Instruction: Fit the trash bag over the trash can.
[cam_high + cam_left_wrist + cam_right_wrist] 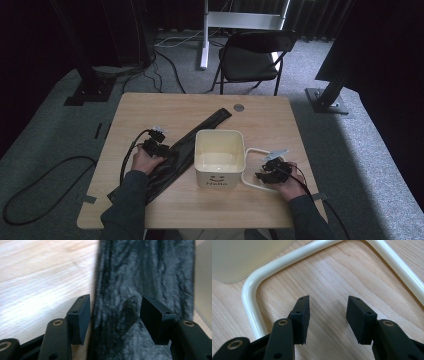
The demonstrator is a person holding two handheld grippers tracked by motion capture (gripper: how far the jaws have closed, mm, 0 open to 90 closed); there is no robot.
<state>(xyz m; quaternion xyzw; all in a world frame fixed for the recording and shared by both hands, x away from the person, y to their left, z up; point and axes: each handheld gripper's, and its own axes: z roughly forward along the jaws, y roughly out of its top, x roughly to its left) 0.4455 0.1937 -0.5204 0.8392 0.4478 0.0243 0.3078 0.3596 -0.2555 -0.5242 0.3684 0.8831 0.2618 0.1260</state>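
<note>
Close gaping left gripper [113,315] squarely on bag [142,277] at 9 o'clock of bin [220,155]; right gripper [328,315] open, idle.

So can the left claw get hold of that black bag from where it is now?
Probably yes. The left claw is open, its jaws straddling the edge of the black bag lying flat on the table, with nothing between them.

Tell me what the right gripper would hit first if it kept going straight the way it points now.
Probably the bare table first, since the right gripper tilts down at it, jaws open; skimming above it, the white handle comes next.
</note>
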